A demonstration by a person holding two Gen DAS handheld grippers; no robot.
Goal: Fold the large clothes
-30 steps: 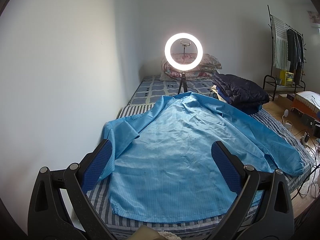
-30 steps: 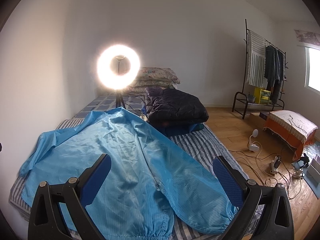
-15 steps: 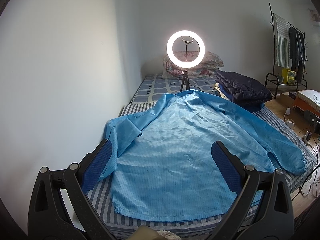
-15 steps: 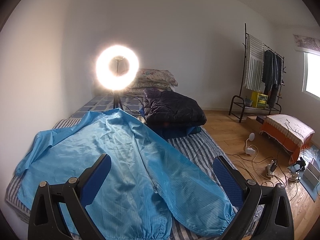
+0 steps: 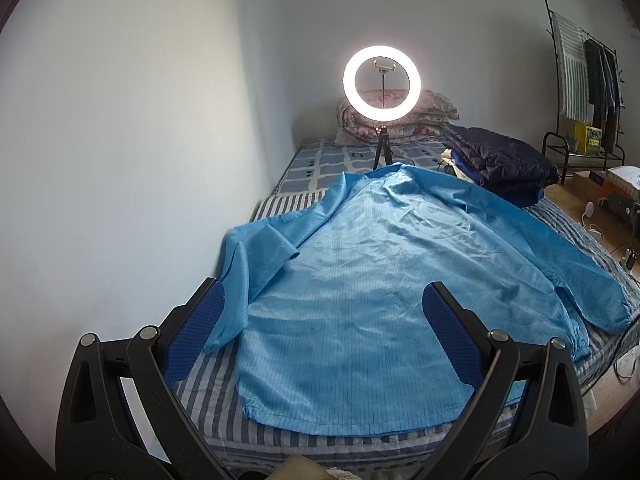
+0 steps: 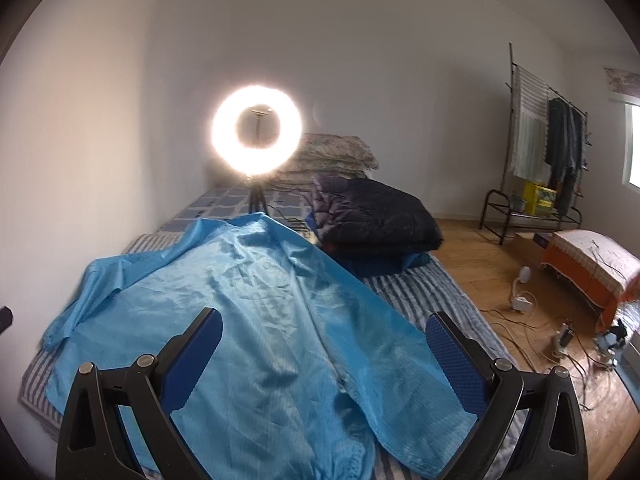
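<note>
1. I hold my left gripper [image 5: 322, 332] above the near hem of the blue coat [image 5: 360, 300], jaws spread wide, gripping nothing.
2. My right gripper [image 6: 324, 354] hangs over the coat's right sleeve [image 6: 404, 364], likewise wide and empty.
3. The coat lies spread flat on the striped mattress [image 5: 212, 404], collar toward the ring light [image 5: 382, 82].
</note>
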